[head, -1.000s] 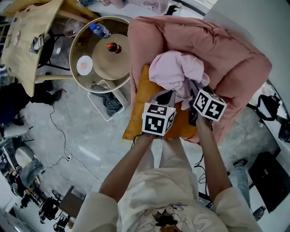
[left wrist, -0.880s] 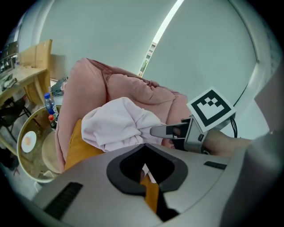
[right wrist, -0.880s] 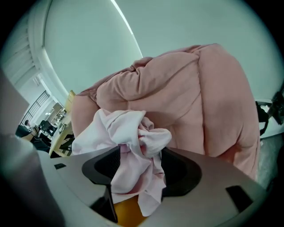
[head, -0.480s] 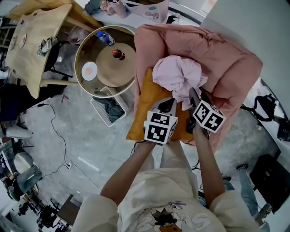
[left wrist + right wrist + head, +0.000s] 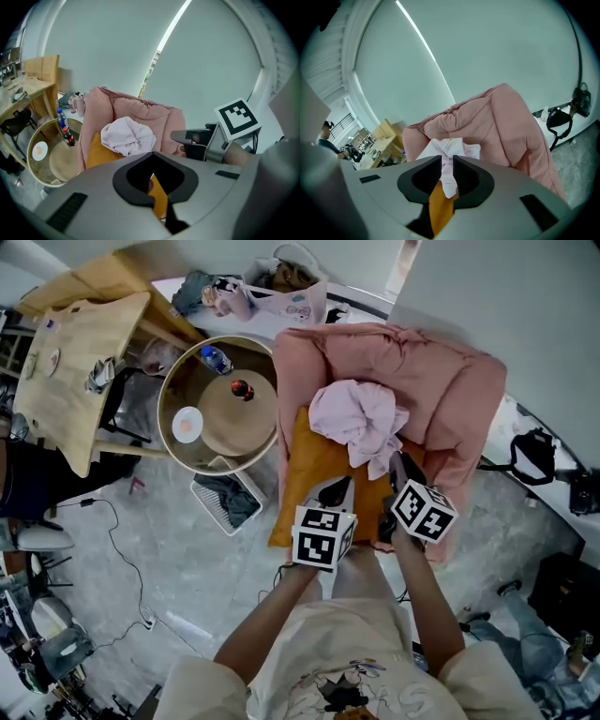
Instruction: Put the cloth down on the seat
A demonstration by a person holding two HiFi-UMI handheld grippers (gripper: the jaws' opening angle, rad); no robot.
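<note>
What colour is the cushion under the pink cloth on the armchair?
The cushion is plain mustard orange; the head view shows it best.

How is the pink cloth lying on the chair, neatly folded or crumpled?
Crumpled. The cloth sits as a bunched, twisted heap on the orange cushion of the pink chair, with no flat folded edges.

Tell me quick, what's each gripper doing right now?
Left gripper: jaws open, empty.
Right gripper: jaws have just been closing, narrow gap left, gripping nothing; the crumpled pale pink cloth lies beyond them on the orange seat cushion.
</note>
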